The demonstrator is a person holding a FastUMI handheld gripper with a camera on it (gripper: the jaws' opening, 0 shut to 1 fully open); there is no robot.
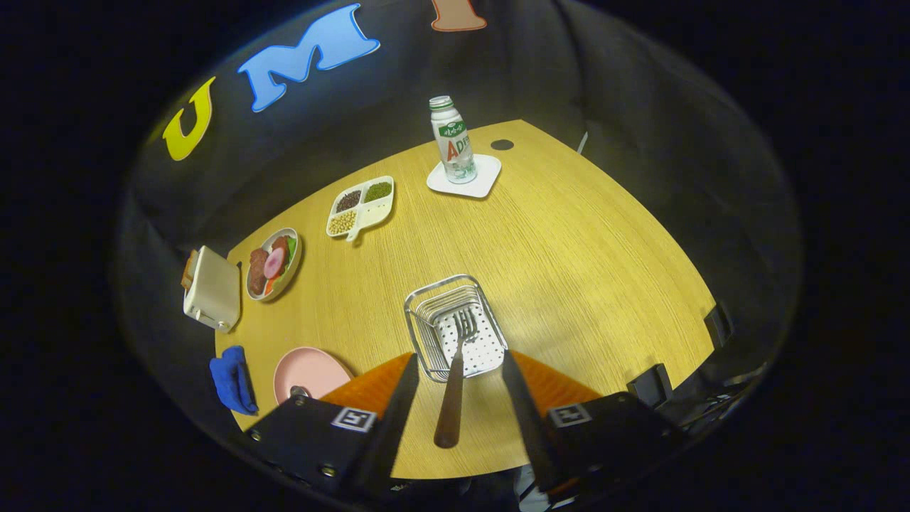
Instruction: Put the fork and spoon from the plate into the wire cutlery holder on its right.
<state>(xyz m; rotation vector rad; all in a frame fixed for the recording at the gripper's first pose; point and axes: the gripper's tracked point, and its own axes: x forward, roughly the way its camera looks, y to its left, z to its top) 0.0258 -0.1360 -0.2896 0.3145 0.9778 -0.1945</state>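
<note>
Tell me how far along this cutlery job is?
The fork lies with its tines in the wire cutlery holder, handle sticking out between the open claw fingers, neither touching it. The spoon seems left: something metal pokes out on the pink plate beside the holder.

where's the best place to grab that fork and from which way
Grip the fork by its brown handle, likely from above. The handle sticks out over the holder's near rim toward the gripper, while the tines lie inside the wire walls. The open fingers already flank the handle without touching it, so closing across its narrow width should do.
</note>
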